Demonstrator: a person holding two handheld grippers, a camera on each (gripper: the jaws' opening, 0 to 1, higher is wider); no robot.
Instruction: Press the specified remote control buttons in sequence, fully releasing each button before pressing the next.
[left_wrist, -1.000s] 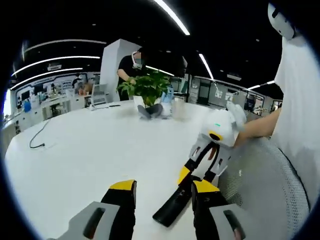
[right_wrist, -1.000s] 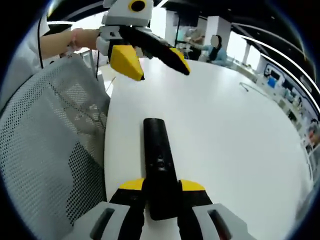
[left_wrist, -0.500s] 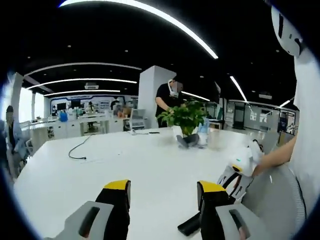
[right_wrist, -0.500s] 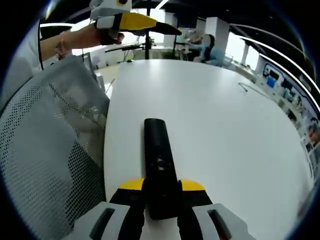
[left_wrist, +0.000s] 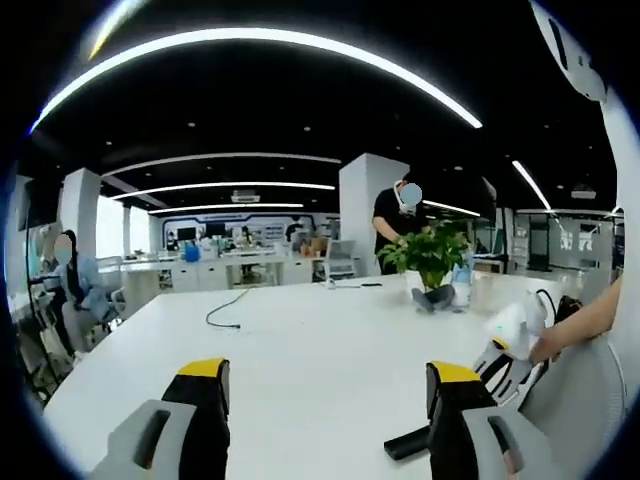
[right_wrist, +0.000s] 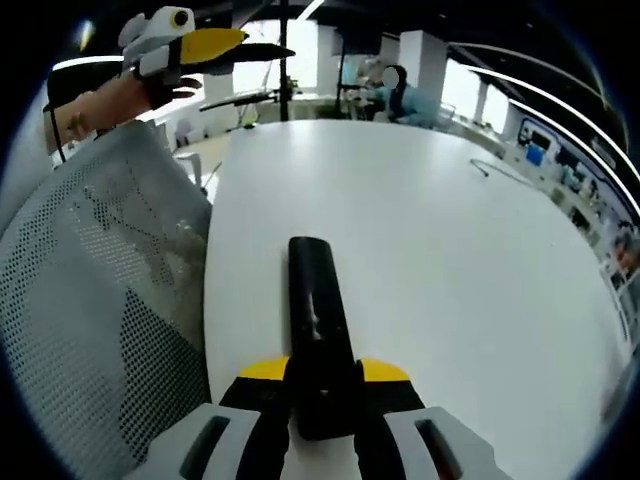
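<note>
Fingers (right_wrist: 262, 372) of the right gripper (right_wrist: 320, 372) clamp the black remote (right_wrist: 318, 330), lying along the white desk (right_wrist: 450, 250)
Left gripper (left_wrist: 325, 385) hangs spread and empty, raised well clear of the buttons; none is being pressed now, so presses seem left, count done unknowable

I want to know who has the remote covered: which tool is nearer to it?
Right. The right tool is shut on the black remote; the left tool is open, raised above the table, away from it.

remote control (right_wrist: 316, 330) buttons indiscernible
</note>
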